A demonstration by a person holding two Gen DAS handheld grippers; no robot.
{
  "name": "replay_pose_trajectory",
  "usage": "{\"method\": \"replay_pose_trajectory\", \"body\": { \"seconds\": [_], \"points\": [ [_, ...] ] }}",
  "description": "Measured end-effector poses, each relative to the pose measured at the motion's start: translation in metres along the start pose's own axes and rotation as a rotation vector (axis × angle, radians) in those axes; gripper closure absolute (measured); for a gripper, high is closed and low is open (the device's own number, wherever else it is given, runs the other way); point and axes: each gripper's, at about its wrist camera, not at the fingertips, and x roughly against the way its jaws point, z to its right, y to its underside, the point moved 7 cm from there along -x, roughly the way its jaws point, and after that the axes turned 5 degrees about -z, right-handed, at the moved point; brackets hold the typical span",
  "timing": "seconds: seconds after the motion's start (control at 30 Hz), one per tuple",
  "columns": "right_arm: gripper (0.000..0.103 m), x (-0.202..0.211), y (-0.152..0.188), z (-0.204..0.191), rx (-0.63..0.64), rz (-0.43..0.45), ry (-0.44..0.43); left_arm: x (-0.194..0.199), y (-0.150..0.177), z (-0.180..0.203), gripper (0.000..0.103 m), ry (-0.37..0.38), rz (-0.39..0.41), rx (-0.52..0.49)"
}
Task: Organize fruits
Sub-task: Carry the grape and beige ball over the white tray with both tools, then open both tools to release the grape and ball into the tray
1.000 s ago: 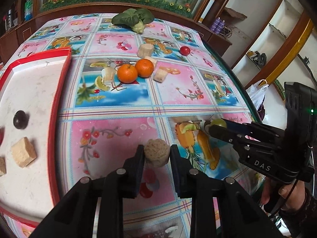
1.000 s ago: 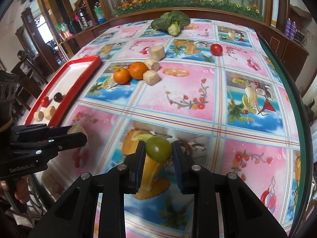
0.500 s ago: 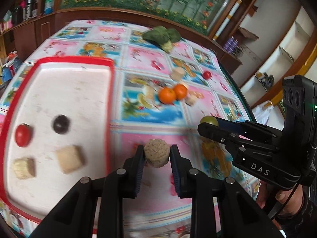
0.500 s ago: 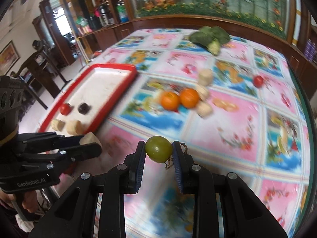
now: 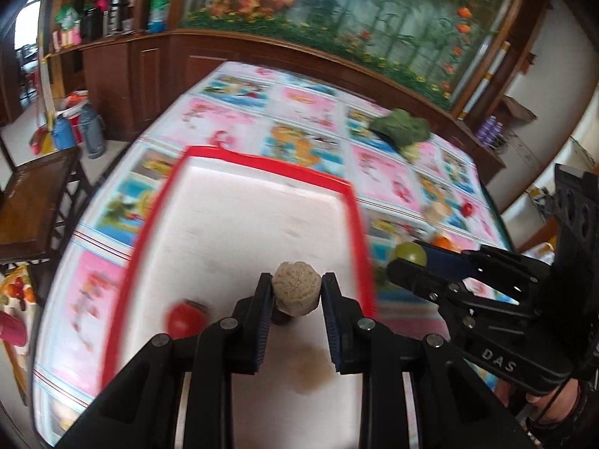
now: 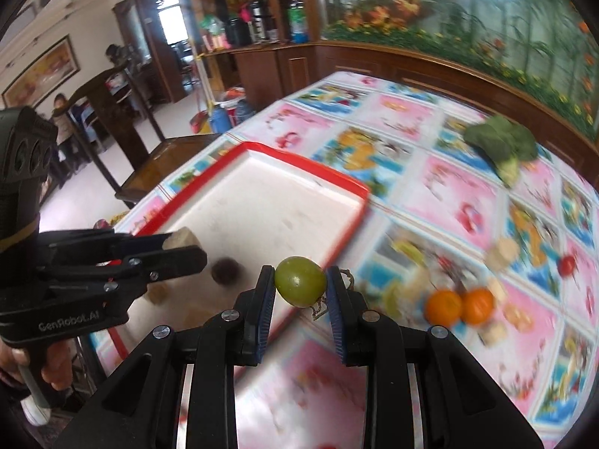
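Fruits: a green fruit point(image 6: 300, 286) is clamped between the right gripper point(image 6: 299, 292) pads, and a tan chunk point(image 5: 296, 293) with a rough round face is clamped in the left gripper point(image 5: 295, 295).
Tray: the red-rimmed tray point(image 5: 262, 159) lies straight below and ahead of the left fingers; from the right fingers it lies ahead and to their left, with its near rim running just under the green fruit.
Already in tray: a red fruit point(image 5: 183, 320) sits just left of the left fingers; a dark fruit point(image 6: 224, 270) lies left of the right fingers.
Nearer hand: the left one is over the tray floor, so its chunk seems ready to set down first.
Long axis: the tray runs away from both pairs of fingers.
Left behind: two oranges point(image 6: 460, 305) lie to the right of the right fingers, well apart.
Change: a second ago both grippers hung over the patterned cloth with the tray off to the left; now they have swung across to it, grips unchanged.
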Motion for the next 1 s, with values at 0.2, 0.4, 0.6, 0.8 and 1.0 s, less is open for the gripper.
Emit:
{"method": "replay_pose_trajectory", "body": {
  "seconds": [0.2,0.4,0.6,0.8,1.0],
  "points": [
    [0.077,-0.042,-0.026,-0.018,0.013,-0.027,-0.025,-0.022,-0.013,-0.036,0.074,-0.053,-0.028,0.038],
    [0.077,-0.076,-0.031,-0.028,0.038,-0.078,-0.018,-0.043,-0.014,-0.052,0.074,-0.071,-0.062,0.063],
    [0.077,-0.097,-0.029,-0.031,0.043,-0.116,-0.029,-0.058,-0.011,-0.060,0.074,-0.103,-0.090,0.086],
    [0.076,-0.105,-0.026,-0.033,0.032,-0.140,-0.052,-0.059,-0.008,-0.066,0.074,-0.135,-0.084,0.113],
    [0.073,-0.102,-0.023,-0.037,0.080,-0.167,-0.044,-0.052,-0.004,-0.068,0.058,-0.166,-0.080,0.166]
  ]
}}
